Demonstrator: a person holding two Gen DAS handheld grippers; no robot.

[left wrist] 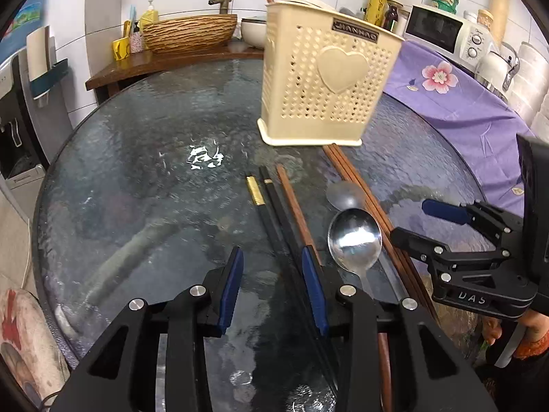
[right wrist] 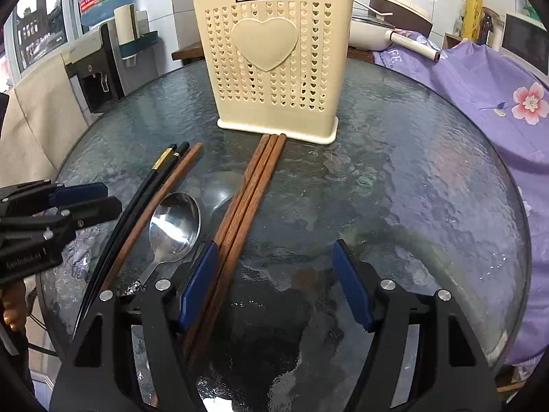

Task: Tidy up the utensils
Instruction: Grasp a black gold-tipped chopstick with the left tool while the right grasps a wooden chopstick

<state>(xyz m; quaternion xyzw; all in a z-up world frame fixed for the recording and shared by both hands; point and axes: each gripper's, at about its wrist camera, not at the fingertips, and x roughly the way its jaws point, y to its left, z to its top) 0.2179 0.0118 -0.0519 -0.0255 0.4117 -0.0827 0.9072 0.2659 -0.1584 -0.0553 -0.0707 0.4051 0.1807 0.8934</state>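
A cream perforated utensil holder [right wrist: 274,65] with a heart on its front stands on the round glass table [right wrist: 394,171]; one brown chopstick sticks out of its top. It also shows in the left wrist view [left wrist: 322,79]. In front of it lie three brown chopsticks [right wrist: 247,199] side by side, a metal spoon [right wrist: 173,226], one single brown chopstick [right wrist: 161,195] and two black chopsticks [right wrist: 151,185]. My right gripper [right wrist: 274,281] is open, its left finger beside the three brown chopsticks. My left gripper [left wrist: 272,288] is open and empty above the black chopsticks [left wrist: 274,213], left of the spoon [left wrist: 355,240].
A purple flowered cloth [right wrist: 497,103] covers the table's right side. A wooden counter with a basket-like basin [left wrist: 190,32], bowls and bottles stands behind. A microwave [left wrist: 446,32] is at the back right, a water dispenser [right wrist: 99,65] at the left.
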